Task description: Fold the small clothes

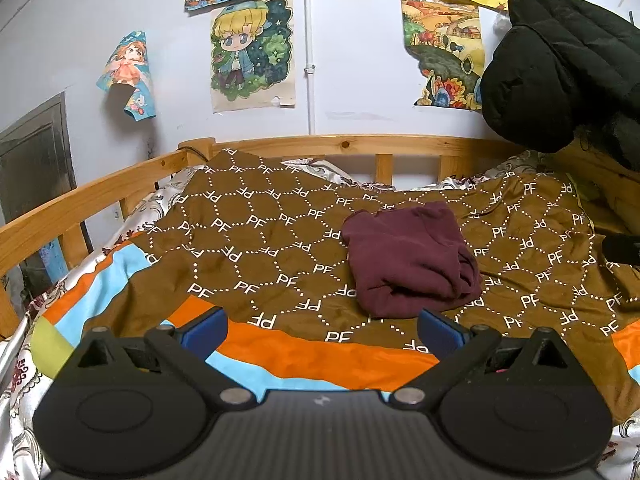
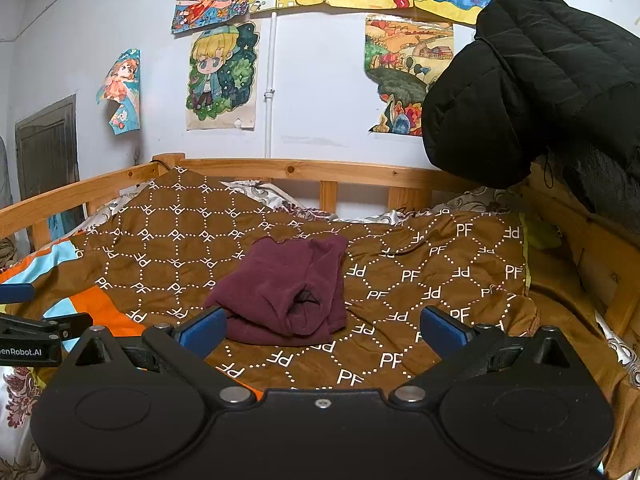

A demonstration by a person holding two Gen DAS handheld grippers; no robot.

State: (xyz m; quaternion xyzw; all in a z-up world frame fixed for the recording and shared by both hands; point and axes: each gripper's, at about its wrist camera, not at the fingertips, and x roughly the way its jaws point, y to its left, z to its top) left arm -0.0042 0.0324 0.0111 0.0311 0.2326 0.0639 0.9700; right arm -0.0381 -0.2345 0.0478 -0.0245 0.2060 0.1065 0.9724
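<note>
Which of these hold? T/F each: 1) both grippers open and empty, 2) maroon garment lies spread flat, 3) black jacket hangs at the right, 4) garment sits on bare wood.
1. True: the left gripper and right gripper are open, holding nothing.
2. False: the maroon garment is folded into a bundle.
3. True: the black puffer jacket hangs at the right, above the bed rail.
4. False: it lies on the brown PF-print blanket.
</note>
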